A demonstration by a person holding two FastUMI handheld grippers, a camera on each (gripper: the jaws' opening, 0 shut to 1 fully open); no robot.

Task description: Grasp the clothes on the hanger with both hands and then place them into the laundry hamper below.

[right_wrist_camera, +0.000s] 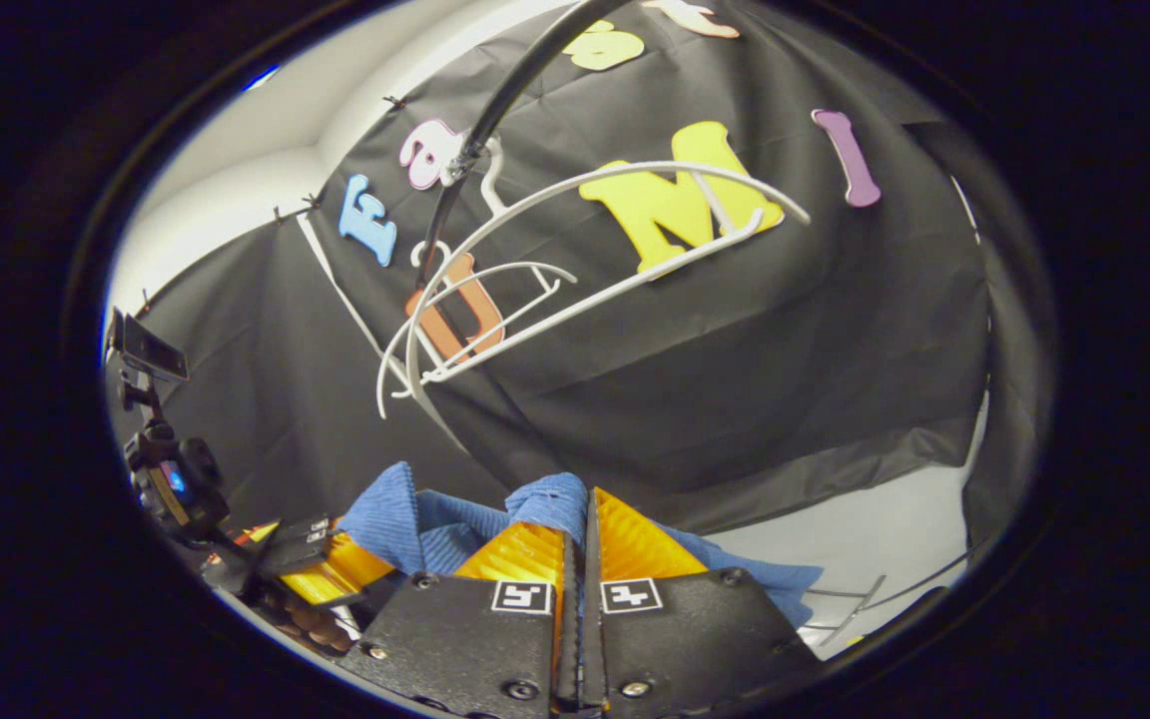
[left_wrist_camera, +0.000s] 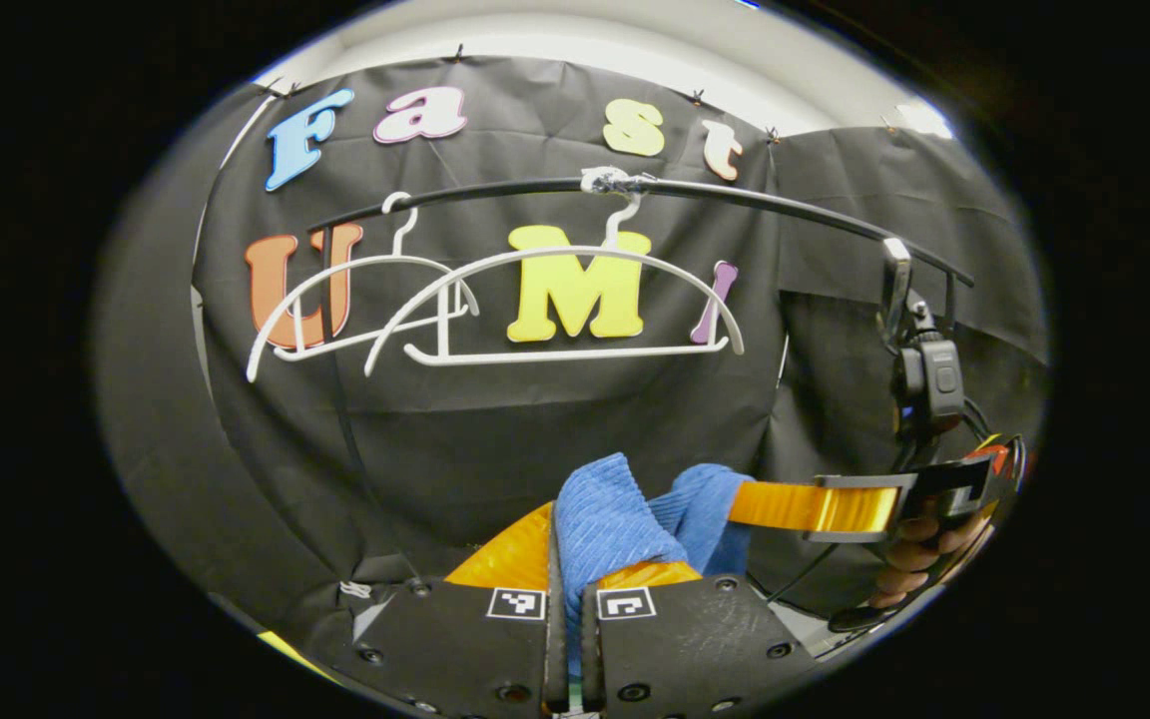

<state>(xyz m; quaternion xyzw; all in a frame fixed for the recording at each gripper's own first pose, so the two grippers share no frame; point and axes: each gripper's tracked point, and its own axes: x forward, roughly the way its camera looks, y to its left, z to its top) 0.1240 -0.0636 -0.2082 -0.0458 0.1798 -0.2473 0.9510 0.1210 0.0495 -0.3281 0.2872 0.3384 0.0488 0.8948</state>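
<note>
- From my left tongs (left_wrist_camera: 567, 584) I see no hamper I can make out; the blue cloth (left_wrist_camera: 607, 524) sits up between the fingers, below the rail and hangers.
- My left tongs are clamped together on that blue cloth, which bunches up above the fingertips in a ribbed fold.
- My right tongs (right_wrist_camera: 577, 559) are likewise pinched on the blue cloth (right_wrist_camera: 545, 504), a fold poking up between the two fingers and more of it spreading out to either side behind them.
- In the left gripper view the right tongs (left_wrist_camera: 815, 506) come in level from the right side, tip touching the far lobe of the cloth, with a hand (left_wrist_camera: 919, 559) wrapped under the handle.
- In the right gripper view the left tongs (right_wrist_camera: 330, 569) sit low at the left, beside a raised corner of the cloth, fingers of a hand just visible beneath.
- Two white hangers (left_wrist_camera: 575, 310) hang bare on the black rail (left_wrist_camera: 635, 190) above the cloth, well apart from it; the nearer one is larger, the other (left_wrist_camera: 355, 310) overlaps it to the left.
- The right gripper view is tilted, so the rail (right_wrist_camera: 520, 80) and hangers (right_wrist_camera: 575, 270) slant across it.
- The lower part of the cloth is hidden behind the tongs' bodies in both views, so I cannot tell how far it hangs or what lies under it.
- A thin wire shape at the lower right of the right gripper view is too cut off to identify.
</note>
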